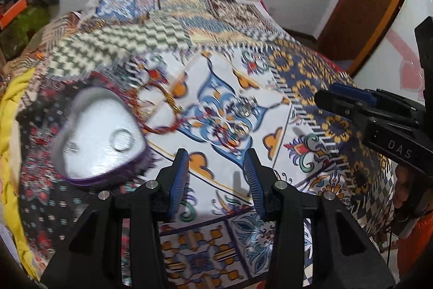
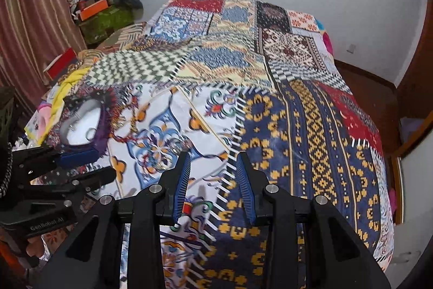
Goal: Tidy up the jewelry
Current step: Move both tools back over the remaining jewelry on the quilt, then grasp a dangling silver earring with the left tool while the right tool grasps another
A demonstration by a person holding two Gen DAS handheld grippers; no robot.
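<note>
Left wrist view shows a heart-shaped box (image 1: 100, 132) lying open near the left edge of the bed (image 1: 311, 72), a ring (image 1: 122, 140) already inside it, probably so loose pieces can be gathered there. A red and gold bracelet (image 1: 159, 110) lies just beside the box, and small silver pieces (image 1: 245, 106) sit on the quilt nearer the middle. The left hand-held gripper (image 1: 216, 175) hangs spread and empty above the quilt, and the right hand-held gripper (image 2: 212, 178) is likewise spread, holding nothing, likely ready to pick up.
</note>
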